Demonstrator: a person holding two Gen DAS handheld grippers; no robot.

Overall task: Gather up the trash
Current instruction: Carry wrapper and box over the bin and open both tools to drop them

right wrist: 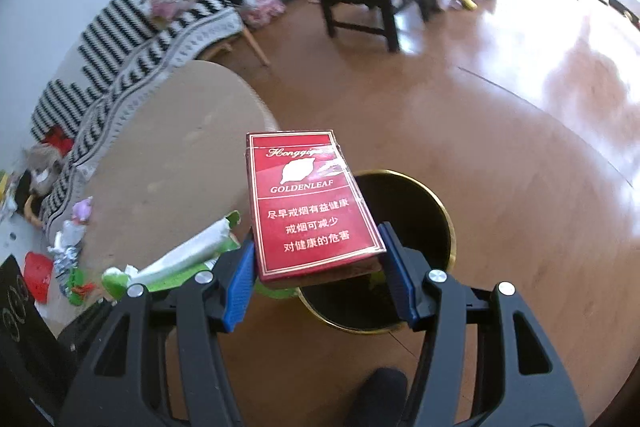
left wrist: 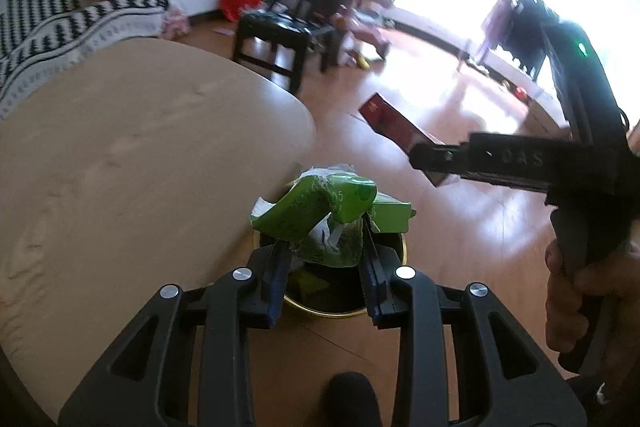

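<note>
Stage: both loads over bin [right wrist: 404, 251], unreleased | left hand-held gripper [left wrist: 326, 259] grasping green wrapper [left wrist: 320, 215] | right hand-held gripper [right wrist: 318, 267] grasping red cigarette pack [right wrist: 310, 203] | left to do: drop both; scraps [right wrist: 72, 251] beyond surface [right wrist: 172, 163] far edge

Probably a home living room: patterned sofa [left wrist: 48, 11], round table [left wrist: 140, 147], wooden floor [right wrist: 460, 115].

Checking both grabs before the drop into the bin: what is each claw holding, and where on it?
Left claw pinches the crumpled green wrapper at its lower part. Right claw clamps the red cigarette pack by its side edges near the bottom.
</note>
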